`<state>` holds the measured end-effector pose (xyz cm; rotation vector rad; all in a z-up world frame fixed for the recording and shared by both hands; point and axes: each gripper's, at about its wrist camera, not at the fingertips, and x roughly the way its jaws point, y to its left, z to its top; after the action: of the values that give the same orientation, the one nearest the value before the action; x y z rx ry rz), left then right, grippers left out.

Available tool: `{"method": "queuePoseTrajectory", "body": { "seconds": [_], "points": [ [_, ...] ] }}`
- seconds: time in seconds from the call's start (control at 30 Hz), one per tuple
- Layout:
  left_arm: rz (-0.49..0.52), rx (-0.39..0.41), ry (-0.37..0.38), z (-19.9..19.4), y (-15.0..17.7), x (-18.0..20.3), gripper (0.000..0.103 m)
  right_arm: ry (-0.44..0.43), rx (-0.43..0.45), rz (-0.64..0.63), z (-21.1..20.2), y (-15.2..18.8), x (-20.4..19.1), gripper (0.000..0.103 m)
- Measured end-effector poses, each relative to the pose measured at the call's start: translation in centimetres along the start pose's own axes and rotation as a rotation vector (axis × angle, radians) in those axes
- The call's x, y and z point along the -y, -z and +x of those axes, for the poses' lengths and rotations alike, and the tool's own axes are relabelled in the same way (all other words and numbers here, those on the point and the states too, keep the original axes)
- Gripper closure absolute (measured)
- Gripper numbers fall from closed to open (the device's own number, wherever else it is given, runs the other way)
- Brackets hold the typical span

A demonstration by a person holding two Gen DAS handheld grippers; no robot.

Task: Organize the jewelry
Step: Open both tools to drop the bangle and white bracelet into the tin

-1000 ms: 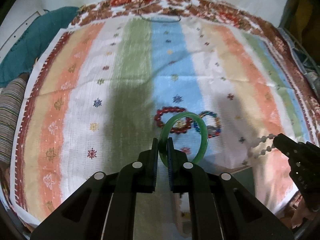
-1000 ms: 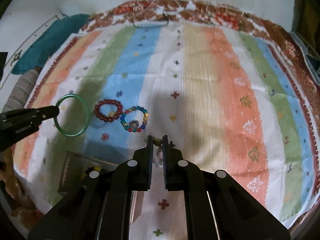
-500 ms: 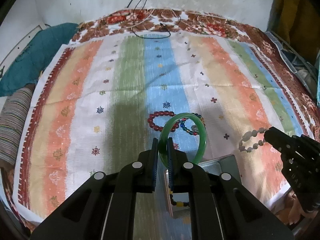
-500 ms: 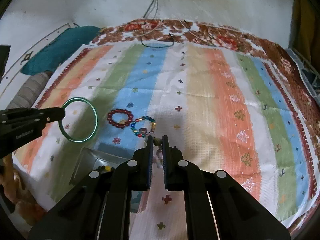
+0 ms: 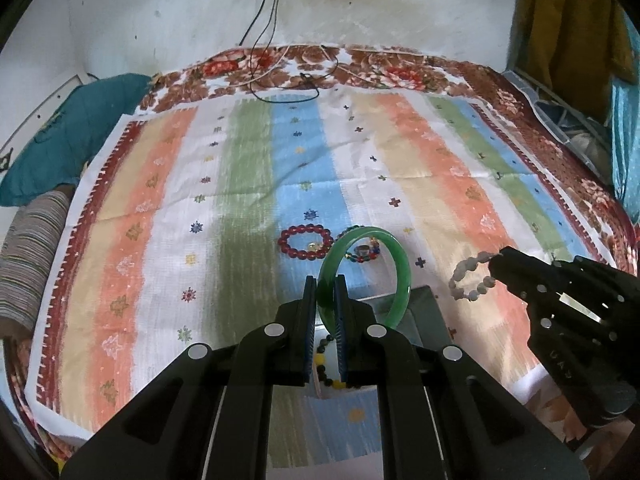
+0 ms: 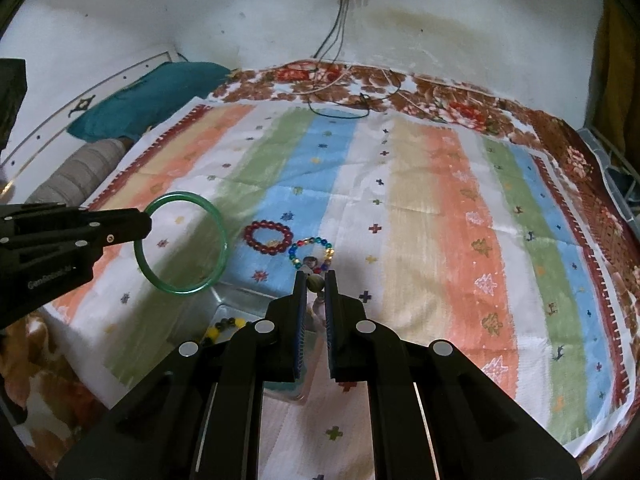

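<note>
Left wrist: green bangle [image 5: 400,268] in claw [image 5: 325,284]

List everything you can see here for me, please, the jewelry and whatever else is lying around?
green bangle: 1, translucent green, held upright in the left gripper
white bead bracelet: 1, pale white, hanging from the right gripper
red bead bracelet: 1, dark red, lying on the blue stripe
multicoloured bead bracelet: 1, mixed colours, right beside the red one
metal tray: 1, grey, near edge of the cloth, holding yellow and black beads
striped cloth: 1, pastel stripes, spread over a floral blanket
teal pillow: 1, far left
cables: several, dark, hanging from the wall
left gripper: 1, black, shut
right gripper: 1, black, shut
</note>
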<state>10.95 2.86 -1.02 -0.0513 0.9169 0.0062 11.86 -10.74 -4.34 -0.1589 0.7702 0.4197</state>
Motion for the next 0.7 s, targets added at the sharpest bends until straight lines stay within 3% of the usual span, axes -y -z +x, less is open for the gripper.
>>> {"method": "queuePoseTrajectory", "body": {
  "seconds": [0.27, 0.5, 0.57, 0.6, 0.7],
  "points": [
    [0.02, 0.005, 0.005, -0.8, 1.1, 0.6, 0.095, -0.06, 0.013, -0.005, -0.9, 0.7, -0.9, 0.094],
    [0.05, -0.064, 0.03, 0.5, 1.6, 1.3, 0.09, -0.08, -0.031, 0.001, -0.2, 0.9, -1.0, 0.092],
    [0.055, -0.055, 0.006, 0.5, 1.5, 1.2, 0.084, -0.077, -0.035, 0.002, -0.1, 0.9, -1.0, 0.081],
    [0.046, -0.053, 0.006, 0.5, 1.4, 1.0, 0.081, -0.077, -0.034, 0.009, -0.1, 0.9, -0.9, 0.069],
    [0.021, -0.047, -0.008, 0.5, 1.1, 0.3, 0.071, -0.073, -0.041, 0.017, 0.1, 0.7, -0.6, 0.066]
  ]
}}
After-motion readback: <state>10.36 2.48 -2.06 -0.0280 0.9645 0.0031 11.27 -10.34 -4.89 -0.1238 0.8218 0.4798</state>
